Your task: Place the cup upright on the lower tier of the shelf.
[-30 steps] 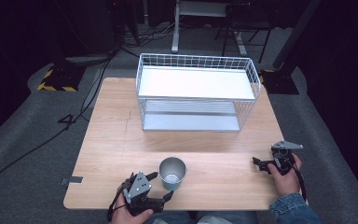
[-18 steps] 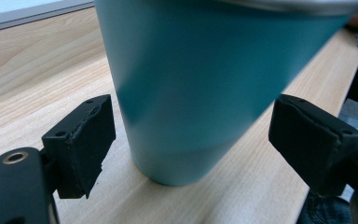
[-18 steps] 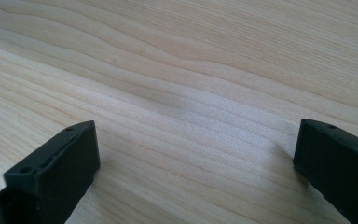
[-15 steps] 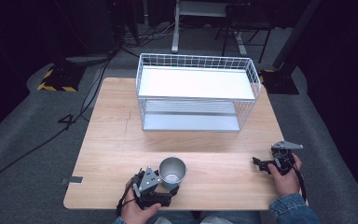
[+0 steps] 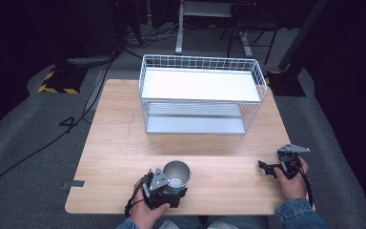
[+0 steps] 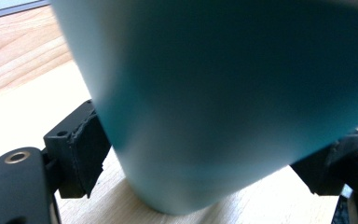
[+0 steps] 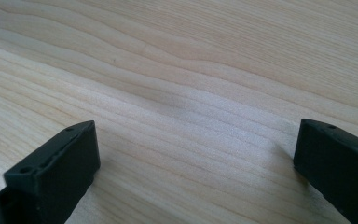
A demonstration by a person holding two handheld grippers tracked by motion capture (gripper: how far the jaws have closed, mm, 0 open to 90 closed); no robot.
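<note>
— One cup point(image 5: 177, 175) on the table point(image 5: 114, 143), metal-looking from above, teal up close; it stands upright near the front edge, at about seven o'clock from the table's middle.

— And the left gripper point(image 5: 164, 191)?

— Its jaws straddle the cup's base — one black pad point(image 6: 81, 149) at the cup's nine o'clock in the left gripper view, the other at its three o'clock. They are spread wide around it; the left pad looks just at the wall, but I cannot tell whether either truly presses.

— The right gripper point(image 5: 271, 169)?

— Well apart, at four o'clock from the table's middle, held low over bare wood with its jaws spread and nothing between them.

— Anything farther out?

— At twelve o'clock, a white wire basket shelf point(image 5: 202, 95) stands on the table's far half, two tiers.
</note>
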